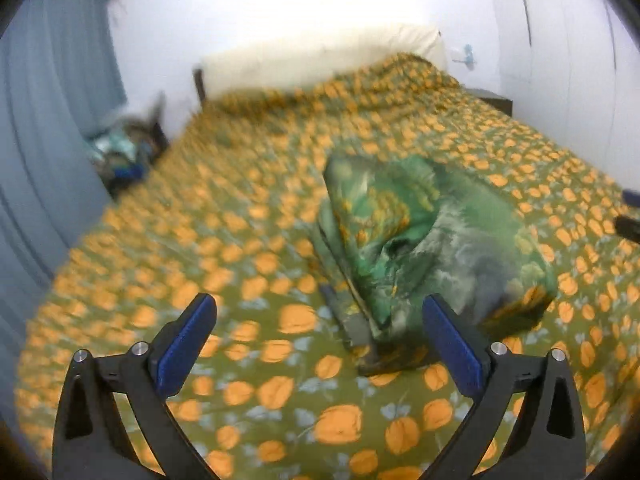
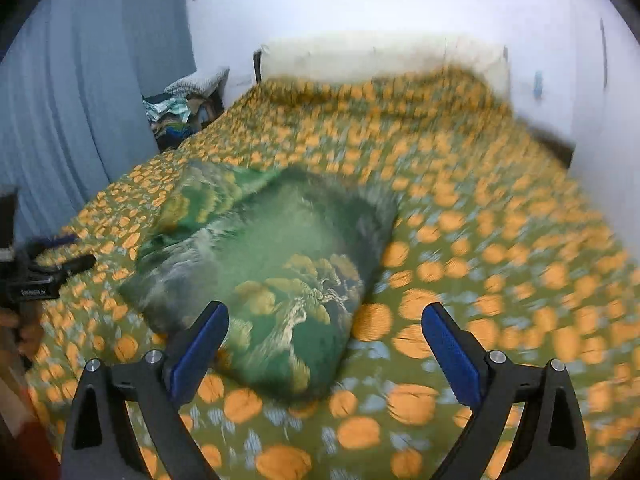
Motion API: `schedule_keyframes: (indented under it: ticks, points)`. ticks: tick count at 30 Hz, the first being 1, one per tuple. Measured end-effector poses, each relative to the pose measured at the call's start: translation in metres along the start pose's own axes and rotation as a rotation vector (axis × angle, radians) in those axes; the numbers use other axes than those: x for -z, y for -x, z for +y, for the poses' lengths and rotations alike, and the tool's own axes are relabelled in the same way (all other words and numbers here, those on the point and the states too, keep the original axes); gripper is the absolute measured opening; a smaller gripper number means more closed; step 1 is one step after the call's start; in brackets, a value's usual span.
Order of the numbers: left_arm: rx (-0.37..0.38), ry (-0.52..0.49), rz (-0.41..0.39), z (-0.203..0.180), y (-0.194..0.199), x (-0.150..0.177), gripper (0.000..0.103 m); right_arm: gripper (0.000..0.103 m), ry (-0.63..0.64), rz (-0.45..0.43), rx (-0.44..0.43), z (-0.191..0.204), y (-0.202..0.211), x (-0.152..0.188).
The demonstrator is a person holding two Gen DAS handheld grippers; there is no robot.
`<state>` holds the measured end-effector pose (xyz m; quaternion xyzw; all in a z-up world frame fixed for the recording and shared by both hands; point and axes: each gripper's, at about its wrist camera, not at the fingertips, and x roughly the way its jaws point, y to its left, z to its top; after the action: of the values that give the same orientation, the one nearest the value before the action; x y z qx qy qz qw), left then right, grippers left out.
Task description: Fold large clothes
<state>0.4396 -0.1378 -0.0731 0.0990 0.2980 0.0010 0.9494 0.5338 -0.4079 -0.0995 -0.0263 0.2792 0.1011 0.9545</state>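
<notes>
A green patterned garment [image 1: 432,240] lies folded into a thick bundle on the bed. In the left wrist view my left gripper [image 1: 320,320] stands open just short of the bundle's near corner, and only bedspread shows between its blue pads [image 1: 184,348]. In the right wrist view the same garment [image 2: 276,272] lies ahead and to the left. My right gripper [image 2: 324,328] is open, its left finger [image 2: 200,352] in front of the bundle's near edge, the pads not pressing on it. The left gripper [image 2: 60,266] shows at the left edge of that view.
The bed [image 1: 248,392] has an olive spread with orange flowers; a cream headboard [image 1: 320,60] stands at its far end. A pile of clothes [image 2: 180,112] sits beside the bed by the blue curtain [image 2: 80,80]. White walls and a wardrobe [image 1: 560,40] lie beyond.
</notes>
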Motion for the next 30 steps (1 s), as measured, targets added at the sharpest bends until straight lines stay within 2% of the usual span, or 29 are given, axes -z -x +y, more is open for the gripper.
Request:
schedule_keyframes:
  ticks: [2, 4, 7, 11, 19, 25, 30]
  points:
    - [-0.008, 0.027, -0.033, -0.004, 0.033, -0.001, 0.103, 0.103, 0.025, -0.058, 0.054, 0.011, 0.031, 0.006]
    - [0.004, 0.061, -0.04, -0.004, 0.047, 0.0, 0.103, 0.103, 0.044, -0.121, 0.134, 0.021, 0.065, 0.014]
    - [-0.005, 0.092, -0.041, -0.013, 0.073, 0.001, 0.103, 0.103, 0.039, -0.125, 0.185, 0.03, 0.096, 0.024]
    - [-0.081, 0.075, -0.068, -0.026, 0.103, 0.009, 0.103, 0.103, 0.019, -0.071, 0.119, 0.038, 0.119, 0.039]
    - [-0.077, 0.067, -0.055, -0.039, 0.134, 0.019, 0.103, 0.103, -0.049, -0.034, 0.093, 0.052, 0.154, 0.054]
    - [0.025, 0.091, 0.015, -0.051, 0.141, 0.032, 0.103, 0.103, -0.061, 0.01, 0.086, 0.063, 0.171, 0.057]
    - [0.054, 0.093, 0.048, -0.063, 0.149, 0.043, 0.103, 0.103, -0.09, 0.073, 0.086, 0.065, 0.178, 0.068]
